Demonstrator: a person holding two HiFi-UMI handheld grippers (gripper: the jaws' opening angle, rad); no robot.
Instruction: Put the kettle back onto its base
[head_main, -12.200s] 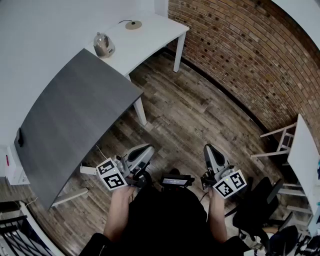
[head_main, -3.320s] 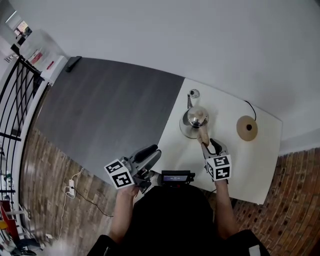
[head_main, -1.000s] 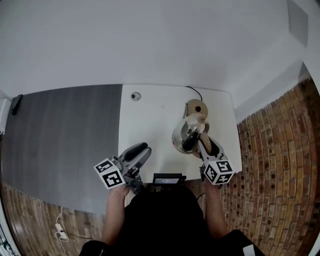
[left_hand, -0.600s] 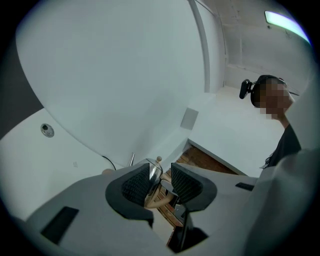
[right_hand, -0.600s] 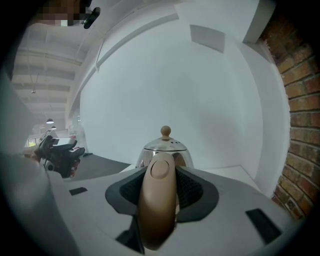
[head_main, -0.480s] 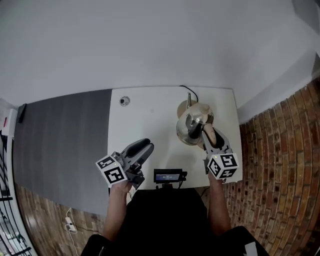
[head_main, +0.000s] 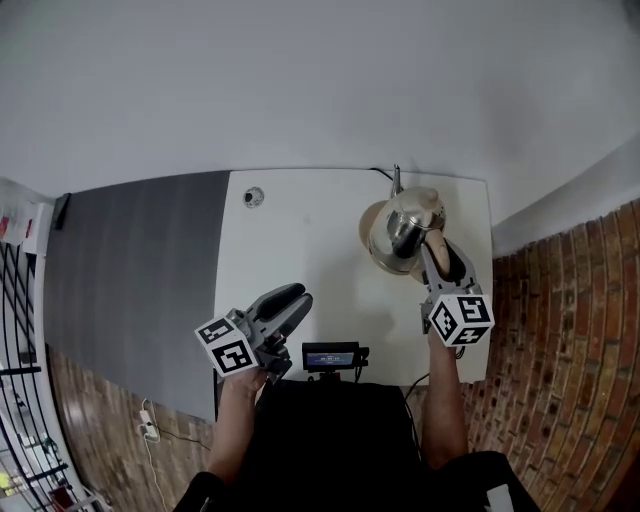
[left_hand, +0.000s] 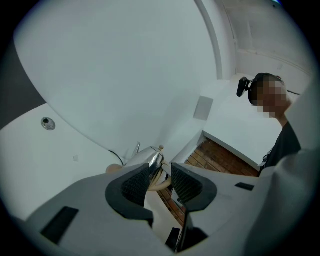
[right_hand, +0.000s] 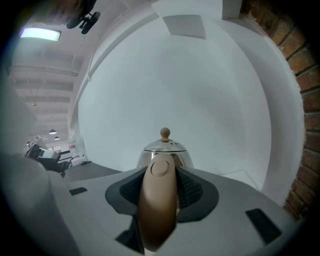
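Observation:
A shiny steel kettle (head_main: 403, 232) with a tan handle (right_hand: 159, 200) and a small tan lid knob hangs over its round tan base (head_main: 368, 226) at the back right of the white table (head_main: 300, 250). My right gripper (head_main: 437, 258) is shut on the handle from the near side. Only the base's left edge shows, and I cannot tell whether the kettle touches it. In the left gripper view the kettle (left_hand: 148, 159) and base (left_hand: 114, 169) show beyond the jaws. My left gripper (head_main: 290, 297) hovers over the table's near left part, open a little, with nothing in it.
A grey table (head_main: 130, 270) adjoins the white one on the left. A small round silver fitting (head_main: 254, 197) sits at the back left of the white table. A black cable (head_main: 381, 173) runs behind the base. A brick wall (head_main: 570, 330) stands at the right.
The right gripper has carried the kettle away from me, from in front of the base to over it. The left gripper has stayed low and empty.

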